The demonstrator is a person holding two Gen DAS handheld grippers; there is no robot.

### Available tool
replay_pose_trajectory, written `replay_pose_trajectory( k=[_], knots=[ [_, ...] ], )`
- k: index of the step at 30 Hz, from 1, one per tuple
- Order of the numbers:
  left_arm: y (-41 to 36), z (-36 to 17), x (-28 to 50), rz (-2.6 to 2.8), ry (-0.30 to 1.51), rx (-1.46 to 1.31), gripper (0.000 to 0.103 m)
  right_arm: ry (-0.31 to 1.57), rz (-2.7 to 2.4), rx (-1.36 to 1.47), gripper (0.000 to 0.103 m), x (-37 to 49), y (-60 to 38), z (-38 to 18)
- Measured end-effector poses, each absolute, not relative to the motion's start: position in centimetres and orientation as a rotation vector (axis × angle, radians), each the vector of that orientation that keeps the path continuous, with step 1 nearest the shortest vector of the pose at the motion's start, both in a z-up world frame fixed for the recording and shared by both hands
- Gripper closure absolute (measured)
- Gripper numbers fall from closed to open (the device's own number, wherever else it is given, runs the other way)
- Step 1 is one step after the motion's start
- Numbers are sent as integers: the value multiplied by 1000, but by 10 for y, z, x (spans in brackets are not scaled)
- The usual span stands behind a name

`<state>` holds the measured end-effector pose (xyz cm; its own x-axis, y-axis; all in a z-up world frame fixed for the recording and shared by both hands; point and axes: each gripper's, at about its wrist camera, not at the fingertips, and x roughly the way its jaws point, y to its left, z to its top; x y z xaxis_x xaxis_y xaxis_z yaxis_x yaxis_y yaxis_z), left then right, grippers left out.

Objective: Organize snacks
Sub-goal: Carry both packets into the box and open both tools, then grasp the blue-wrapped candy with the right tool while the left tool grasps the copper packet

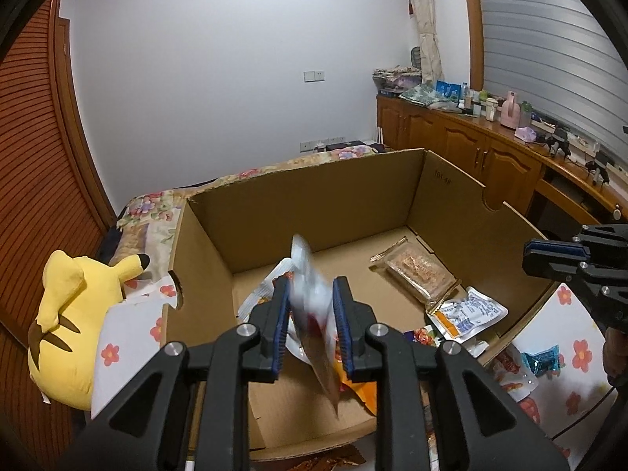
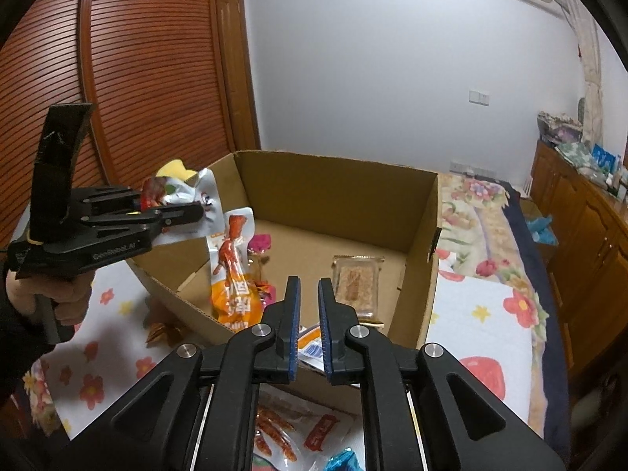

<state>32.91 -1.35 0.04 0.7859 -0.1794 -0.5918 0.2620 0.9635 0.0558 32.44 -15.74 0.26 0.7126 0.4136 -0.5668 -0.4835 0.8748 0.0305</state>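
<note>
where left wrist view is used, left gripper is seen over cardboard box, blurred white snack packet between parted pads; grip cannot be told. teal packet on floral sheet seen only here. right wrist view alone shows right gripper slightly apart, nothing clamped, at near box rim; orange packet propped against left wall. box floor centre left bare.

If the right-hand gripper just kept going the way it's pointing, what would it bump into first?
Probably the clear-wrapped cracker bar on the floor of the cardboard box, straight ahead of the empty right gripper. Depth is hard to judge; the white sachet beneath its fingers might come first.
</note>
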Motion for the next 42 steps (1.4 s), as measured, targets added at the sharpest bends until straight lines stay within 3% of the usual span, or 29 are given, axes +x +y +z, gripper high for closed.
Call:
replay_pose_trajectory(
  k=[7, 12, 21, 32, 42],
  knots=[
    [-16, 1, 322, -238, 617, 152, 78, 600, 492, -114, 90, 319, -159, 3],
    [-16, 10, 302, -255, 598, 145, 77, 590, 481, -97, 81, 305, -165, 9],
    [-11, 20, 248, -290, 563, 127, 61, 594, 440, -78, 62, 265, -178, 10],
    [4, -21, 212, -296, 632, 111, 57, 658, 393, -61, 48, 232, -191, -19],
    [4, -68, 214, -293, 720, 143, 57, 789, 342, -96, 50, 246, -214, -70]
  ],
)
